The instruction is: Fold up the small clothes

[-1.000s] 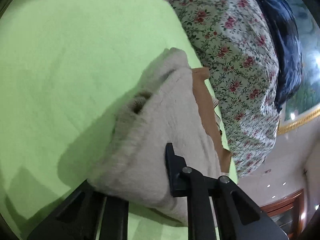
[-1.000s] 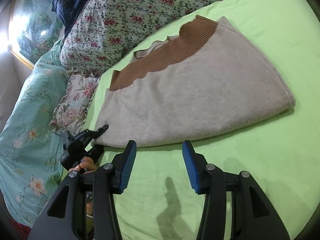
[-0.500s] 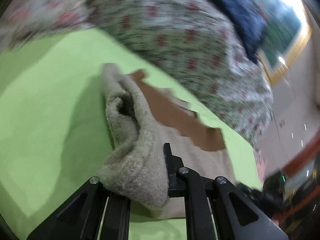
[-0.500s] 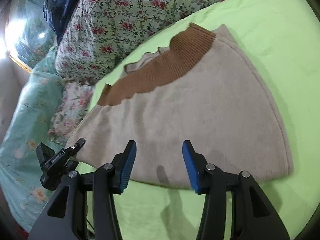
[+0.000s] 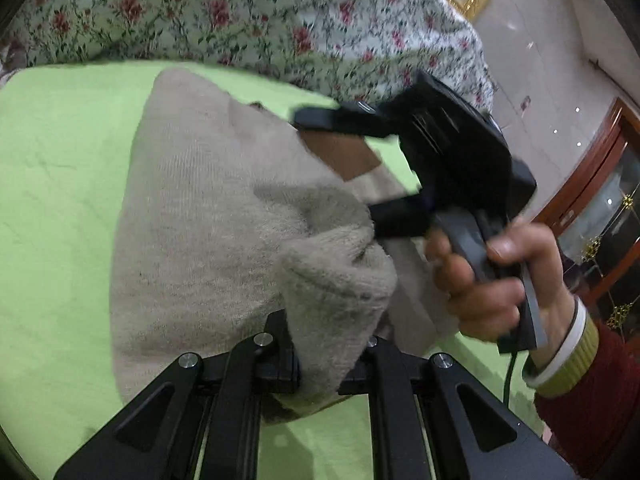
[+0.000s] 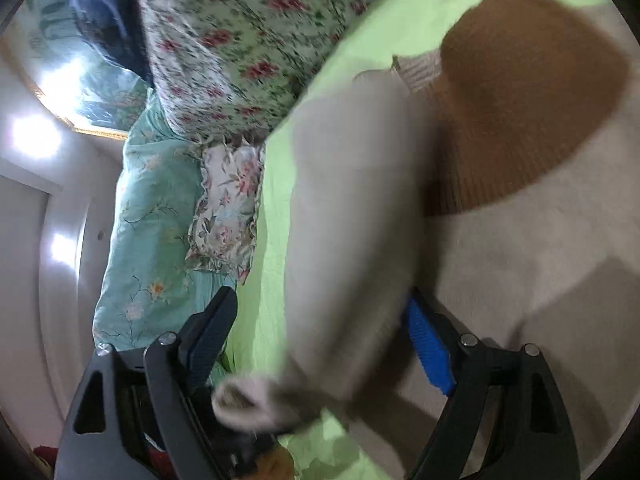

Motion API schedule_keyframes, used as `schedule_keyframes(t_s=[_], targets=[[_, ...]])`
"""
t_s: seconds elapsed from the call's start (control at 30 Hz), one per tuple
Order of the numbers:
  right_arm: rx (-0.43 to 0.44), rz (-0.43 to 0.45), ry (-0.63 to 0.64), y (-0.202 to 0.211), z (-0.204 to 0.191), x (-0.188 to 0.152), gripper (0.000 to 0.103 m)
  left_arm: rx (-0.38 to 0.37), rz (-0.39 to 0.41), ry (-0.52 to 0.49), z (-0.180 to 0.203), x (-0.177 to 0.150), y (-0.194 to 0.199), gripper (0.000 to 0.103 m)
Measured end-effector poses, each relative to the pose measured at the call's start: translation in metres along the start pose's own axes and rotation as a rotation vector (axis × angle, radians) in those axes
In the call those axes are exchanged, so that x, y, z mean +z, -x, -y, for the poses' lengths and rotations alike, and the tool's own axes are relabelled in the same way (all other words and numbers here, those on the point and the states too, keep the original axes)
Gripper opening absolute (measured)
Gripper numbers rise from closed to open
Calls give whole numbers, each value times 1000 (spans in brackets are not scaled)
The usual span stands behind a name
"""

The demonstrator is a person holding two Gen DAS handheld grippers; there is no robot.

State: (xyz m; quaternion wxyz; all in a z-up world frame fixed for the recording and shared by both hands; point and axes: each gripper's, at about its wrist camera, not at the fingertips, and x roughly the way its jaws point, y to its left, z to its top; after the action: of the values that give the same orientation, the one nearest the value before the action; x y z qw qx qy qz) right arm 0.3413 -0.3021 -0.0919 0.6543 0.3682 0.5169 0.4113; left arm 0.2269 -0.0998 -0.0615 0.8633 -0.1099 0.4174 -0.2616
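Note:
A beige knit sweater (image 5: 200, 216) with a brown ribbed band (image 6: 520, 128) lies on the green bedsheet (image 5: 52, 168). My left gripper (image 5: 332, 344) is shut on a bunched corner of the sweater and holds it lifted over the rest of the garment. My right gripper (image 6: 320, 344) is open, its jaws wide apart; a raised fold of the sweater (image 6: 352, 240) hangs between the blue pads (image 6: 426, 352). The right gripper also shows in the left wrist view (image 5: 440, 160), held in a hand just above the sweater's brown band.
A floral quilt (image 5: 240, 12) is piled along the far side of the bed. A teal floral pillow (image 6: 152, 216) and a small floral cushion (image 6: 224, 208) lie at the sheet's edge. A wooden cabinet (image 5: 600, 208) stands beyond the bed.
My left gripper has carried the gripped sweater corner up and across the garment toward the right gripper. The right gripper has moved in over the sweater, and the fold now sits between its jaws.

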Motion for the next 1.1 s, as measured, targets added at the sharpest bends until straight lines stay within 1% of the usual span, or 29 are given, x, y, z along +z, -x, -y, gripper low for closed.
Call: schedule_keyframes(t_s=[0.07, 0.1, 0.13, 0.17, 0.2, 0.23, 0.27, 0.37, 0.43, 0.47, 0.53, 0.57, 0.63, 0.67, 0.73, 0.8, 0.87, 0.97, 1.0, 1.03, 1.07, 1.1], targets=[[0, 14, 9, -8, 0, 9, 83, -19, 4, 20, -2, -1, 0, 9], [-14, 31, 12, -11, 0, 13, 82, -25, 8, 23, -3, 0, 0, 9], [-22, 41, 9, -14, 0, 16, 74, -28, 11, 24, -4, 1, 1, 9], [-26, 37, 6, -18, 1, 19, 55, -29, 11, 27, -4, 1, 2, 9], [-49, 20, -1, -24, 0, 21, 47, -31, 13, 30, -3, 2, 3, 9], [-76, 13, -1, -27, 0, 24, 25, -35, 16, 32, -2, 2, 5, 9], [-93, 6, 9, -26, -1, 27, 18, -38, 21, 35, 0, 4, 8, 9], [-126, 43, 120, -10, -28, 27, 17, -72, 43, 22, 13, 16, 18, 10], [-146, 80, 205, 14, -52, 27, 17, -104, 50, -3, 28, 23, 17, 10], [-172, 93, 239, 24, -61, 28, 17, -124, 54, -18, 38, 27, 14, 10], [-254, 121, 324, 50, -75, 26, 17, -164, 47, -32, 56, 32, 4, 11], [-287, 126, 346, 58, -76, 26, 17, -186, 36, -32, 64, 36, -6, 11], [-397, 118, 366, 73, -64, 27, 17, -220, -5, -16, 74, 36, -32, 11], [-435, 112, 366, 75, -57, 27, 17, -231, -31, -6, 76, 34, -45, 11], [-521, 93, 331, 81, -29, 28, 16, -246, -82, 5, 82, 30, -70, 11], [-535, 81, 302, 84, -8, 28, 16, -223, -113, -20, 90, 25, -86, 11], [-511, 78, 296, 84, 3, 28, 16, -203, -122, -28, 91, 22, -92, 11], [-506, 78, 303, 81, 13, 27, 17, -206, -133, -17, 86, 21, -95, 13], [-502, 82, 300, 80, 15, 28, 17, -206, -137, -11, 84, 21, -94, 17], [-499, 85, 301, 78, 16, 29, 18, -211, -143, -9, 82, 22, -93, 17], [-498, 87, 301, 78, 16, 28, 21, -217, -148, -10, 81, 22, -90, 20], [-500, 89, 298, 81, 17, 27, 21, -219, -154, -14, 82, 20, -87, 22]])
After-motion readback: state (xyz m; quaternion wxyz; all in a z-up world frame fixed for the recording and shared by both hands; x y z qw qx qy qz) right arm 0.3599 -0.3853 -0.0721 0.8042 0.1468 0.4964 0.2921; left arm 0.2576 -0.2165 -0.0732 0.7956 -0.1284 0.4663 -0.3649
